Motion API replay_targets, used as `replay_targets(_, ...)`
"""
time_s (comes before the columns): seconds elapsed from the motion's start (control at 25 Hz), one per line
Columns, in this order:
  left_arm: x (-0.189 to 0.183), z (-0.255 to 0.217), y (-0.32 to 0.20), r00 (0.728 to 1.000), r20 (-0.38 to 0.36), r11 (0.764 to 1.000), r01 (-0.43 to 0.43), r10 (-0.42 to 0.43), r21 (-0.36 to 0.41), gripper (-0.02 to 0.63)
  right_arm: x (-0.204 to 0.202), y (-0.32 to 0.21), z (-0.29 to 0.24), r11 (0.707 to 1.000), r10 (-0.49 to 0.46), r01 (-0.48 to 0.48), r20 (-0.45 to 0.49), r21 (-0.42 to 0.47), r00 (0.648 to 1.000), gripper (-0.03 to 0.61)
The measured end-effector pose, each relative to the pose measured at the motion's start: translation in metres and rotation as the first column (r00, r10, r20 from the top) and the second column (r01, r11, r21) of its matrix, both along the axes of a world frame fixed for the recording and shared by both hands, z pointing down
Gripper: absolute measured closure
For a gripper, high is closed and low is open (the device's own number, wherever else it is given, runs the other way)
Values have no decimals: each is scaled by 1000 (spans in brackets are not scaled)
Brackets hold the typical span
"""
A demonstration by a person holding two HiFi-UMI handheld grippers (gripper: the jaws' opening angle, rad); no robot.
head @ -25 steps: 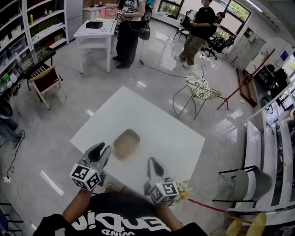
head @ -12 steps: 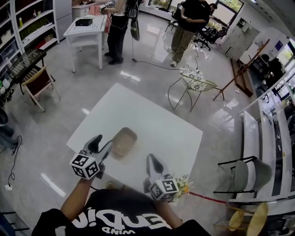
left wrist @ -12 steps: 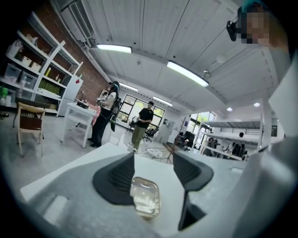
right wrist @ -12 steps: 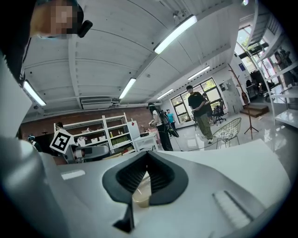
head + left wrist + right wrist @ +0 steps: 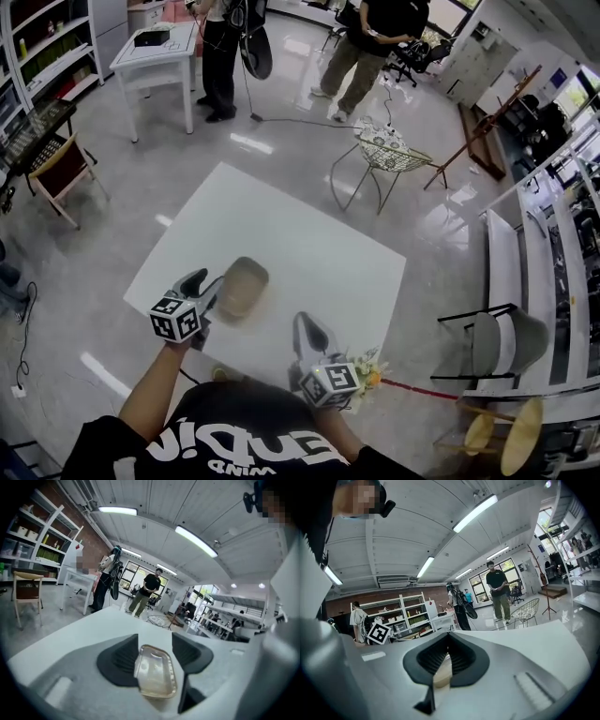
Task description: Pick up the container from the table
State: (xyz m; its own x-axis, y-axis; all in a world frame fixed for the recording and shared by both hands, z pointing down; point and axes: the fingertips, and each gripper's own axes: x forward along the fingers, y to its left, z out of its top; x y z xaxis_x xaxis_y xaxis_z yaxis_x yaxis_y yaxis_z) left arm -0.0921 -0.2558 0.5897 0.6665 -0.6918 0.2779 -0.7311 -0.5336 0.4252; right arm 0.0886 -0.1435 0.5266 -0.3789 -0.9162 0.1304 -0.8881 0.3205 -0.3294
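While the jaws of your left gripper [image 5: 208, 287] are closing, the container [image 5: 244, 284] lies in the gap between them. The pads [image 5: 120, 660] are not yet clamped on its sides.

Note the position of the container. It is tan with rounded corners. It rests flat on the white table [image 5: 319, 234], near the edge closest to you and left of centre. Your left gripper meets it from the near-left side, with its tips at the container's near end.

Your right gripper [image 5: 303, 325] is over the same near edge of the table. It is to the right of the container and apart from it. Its jaws are together at the tips and grip nothing.

Beyond the far side of the table, a wire chair [image 5: 384, 155] stands on the glossy floor [image 5: 94, 234]. Two people [image 5: 361, 47] stand further back, and a small white table [image 5: 150, 52] stands beside one of them.
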Motion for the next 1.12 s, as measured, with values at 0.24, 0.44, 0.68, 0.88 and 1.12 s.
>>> replay_targets(0.24, 9, 42, -19, 999, 47, 997, -16, 20, -80, 390, 12, -6, 9, 999, 28, -28, -7, -16, 1000, 578)
replay_targets(0.44, 17, 70, -35, 997, 60, 988, -36, 45, -149, 390, 23, -16, 15, 998, 48, -48, -13, -41, 999, 578)
replay_targets(0.68, 21, 101, -49, 995, 49, 969, -76, 90, -237, 391, 26, -29, 24, 995, 61, -63, -21, -72, 998, 578)
replay_targets(0.88, 24, 118, -55, 995, 18, 955, -94, 103, -281, 400, 26, -38, 33, 995, 62, -64, -31, -75, 998, 578)
replay_targets(1.12, 29, 124, -54, 992, -20, 938, -122, 122, -323, 426, 26, -46, 31, 994, 64, -67, -35, -89, 997, 578)
